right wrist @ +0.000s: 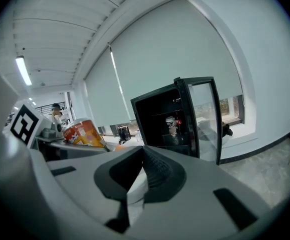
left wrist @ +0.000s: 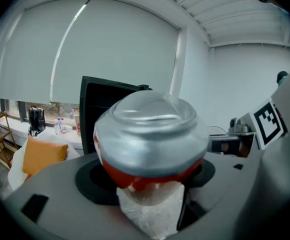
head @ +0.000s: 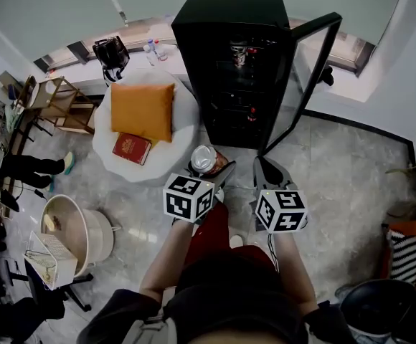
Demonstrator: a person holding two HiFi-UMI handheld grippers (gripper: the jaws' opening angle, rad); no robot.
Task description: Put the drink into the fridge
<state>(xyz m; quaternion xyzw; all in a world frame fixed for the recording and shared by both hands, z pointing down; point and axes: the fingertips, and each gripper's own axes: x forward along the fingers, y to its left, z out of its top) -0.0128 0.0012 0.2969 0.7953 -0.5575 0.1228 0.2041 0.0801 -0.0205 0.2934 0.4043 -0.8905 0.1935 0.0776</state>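
The drink is a red-orange can with a silver top, and my left gripper is shut on it, holding it upright. In the left gripper view the can fills the space between the jaws. The black fridge stands ahead with its glass door swung open to the right; bottles show on its shelves. My right gripper is level with the left one, shut and holding nothing. The right gripper view shows the can to the left and the open fridge ahead.
A round white table left of the fridge bears an orange cushion and a red book. A beige tub stands at lower left and a wooden rack further back. A striped chair is at the right edge.
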